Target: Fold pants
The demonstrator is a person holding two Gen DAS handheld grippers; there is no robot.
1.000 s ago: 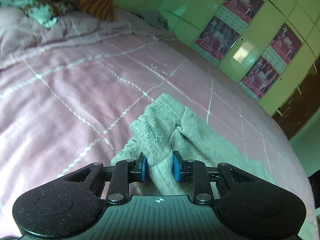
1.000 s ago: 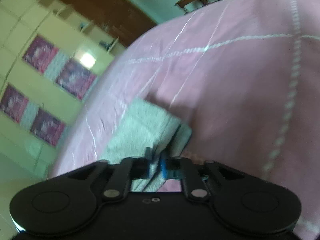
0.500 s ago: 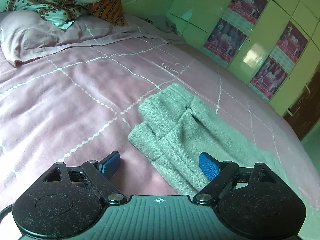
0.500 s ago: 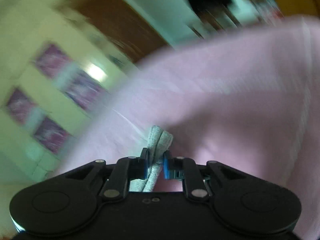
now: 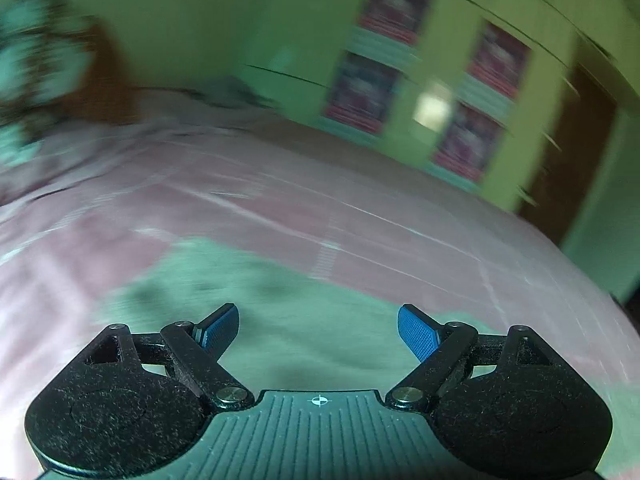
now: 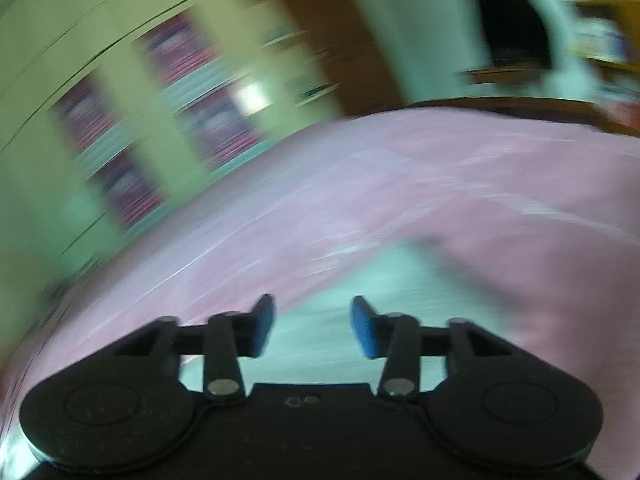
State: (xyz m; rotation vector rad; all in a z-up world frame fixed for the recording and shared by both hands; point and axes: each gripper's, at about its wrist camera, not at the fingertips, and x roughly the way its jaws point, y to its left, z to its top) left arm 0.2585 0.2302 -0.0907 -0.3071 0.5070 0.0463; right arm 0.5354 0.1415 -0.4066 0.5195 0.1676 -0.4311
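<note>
Left tool (image 5: 319, 330): jaws wide apart, holding nothing, above the pants (image 5: 288, 320).
Right tool (image 6: 313, 324): jaws apart, empty, over the pants (image 6: 360, 304).
Pants: grey, fuzzy, lying on the bed (image 5: 360, 216), blurred.
Bed: pink checked cover, open beyond the pants.
Wardrobe (image 5: 432, 80): green, behind the bed.

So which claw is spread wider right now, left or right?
The left claw: its blue pads sit much farther apart over the grey pants than those of the right claw. Both are open and hold nothing.
</note>
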